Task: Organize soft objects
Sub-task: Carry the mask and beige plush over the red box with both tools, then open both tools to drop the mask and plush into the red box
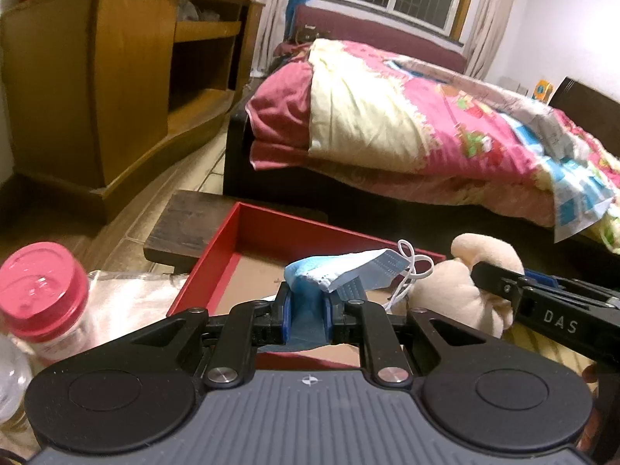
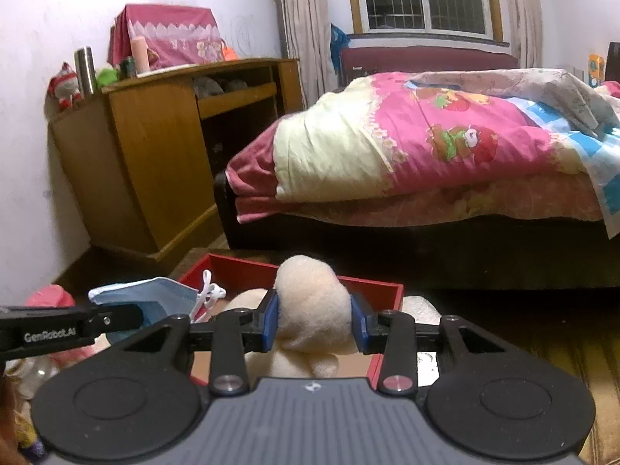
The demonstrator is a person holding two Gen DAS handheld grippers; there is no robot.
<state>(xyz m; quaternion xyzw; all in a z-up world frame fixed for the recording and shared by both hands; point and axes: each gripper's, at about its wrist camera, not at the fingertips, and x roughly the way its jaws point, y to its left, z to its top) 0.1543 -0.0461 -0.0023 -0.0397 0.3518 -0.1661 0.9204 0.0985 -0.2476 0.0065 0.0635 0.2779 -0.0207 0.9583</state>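
Note:
My left gripper (image 1: 306,310) is shut on a folded blue face mask (image 1: 345,271) with white ear loops and holds it over the red tray (image 1: 217,259). My right gripper (image 2: 314,321) is shut on a cream plush toy (image 2: 310,310) and holds it over the same tray (image 2: 387,294). In the left wrist view the plush toy (image 1: 453,290) hangs at the right with the right gripper on it. In the right wrist view the mask (image 2: 155,290) shows at the left, above the left gripper's finger.
A clear jar with a pink lid (image 1: 42,290) and a plastic bag (image 1: 128,294) lie left of the tray. The tray rests on a dark low table (image 1: 182,228). A bed with a pink quilt (image 1: 426,124) stands behind, a wooden cabinet (image 1: 116,89) at the left.

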